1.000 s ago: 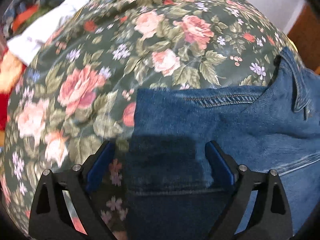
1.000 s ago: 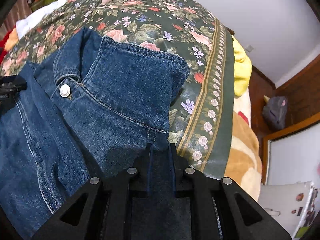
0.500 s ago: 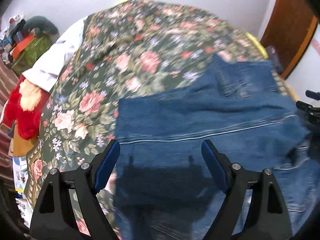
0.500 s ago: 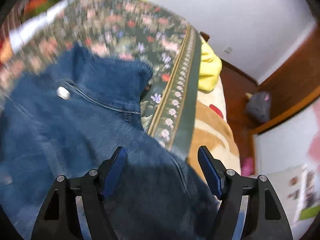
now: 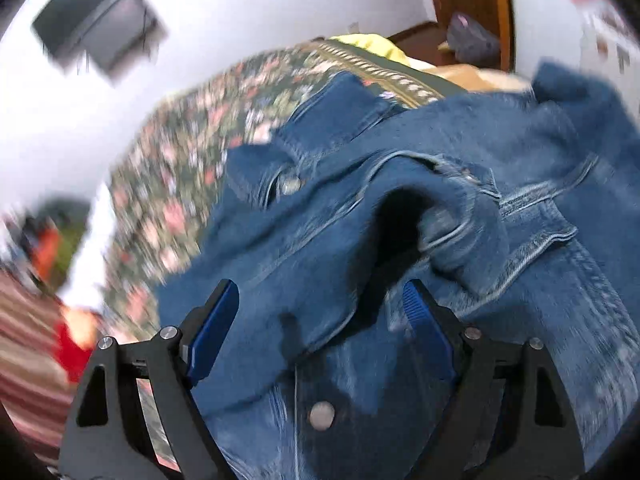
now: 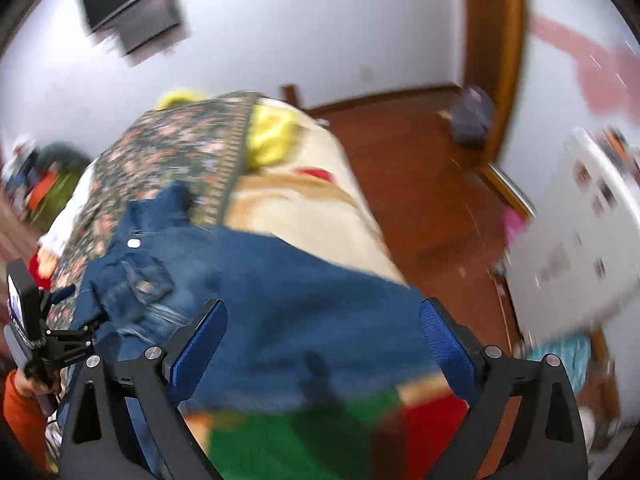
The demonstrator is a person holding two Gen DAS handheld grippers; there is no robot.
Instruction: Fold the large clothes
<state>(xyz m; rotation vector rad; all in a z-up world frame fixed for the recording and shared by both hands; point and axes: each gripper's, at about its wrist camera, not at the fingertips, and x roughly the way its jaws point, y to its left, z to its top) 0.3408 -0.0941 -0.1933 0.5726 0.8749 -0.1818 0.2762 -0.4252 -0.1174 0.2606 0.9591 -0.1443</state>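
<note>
On the bed (image 6: 304, 216), across the flowered spread (image 5: 188, 184), the jeans (image 5: 440, 248) lie in a rumpled heap, folded over on themselves, with the waistband and its button toward the far end in both wrist views. The heap runs roughly from the near edge of the bed away toward the wall, and part of it reaches the bed's right edge, where the floor (image 6: 420, 184) drops away.

The left gripper (image 5: 320, 324) hangs just above the denim, pointing steeply down, jaws wide apart. Cloth shows between the blue pads, but they press on nothing. A raised fold with a dark hollow sits right ahead of it, close to the right pad.

The right gripper (image 6: 322, 336) is also spread wide; its jaws have just been opening, and no cloth is pinched, the denim lying below and ahead of it. Beneath its near side a red and green cloth (image 6: 304, 440) shows. At the left edge of that view the other gripper's body, held by a hand (image 6: 24, 384) in an orange sleeve, stands just beside the jeans.

Both views are smeared, so fine seams are hard to read.

I'd judge the left gripper the nearer to a graspable edge, the raised fold. The right one has free room only toward the bed's middle; to its right the mattress ends. The far half of the spread lies bare and gives space to lay the next fold.
</note>
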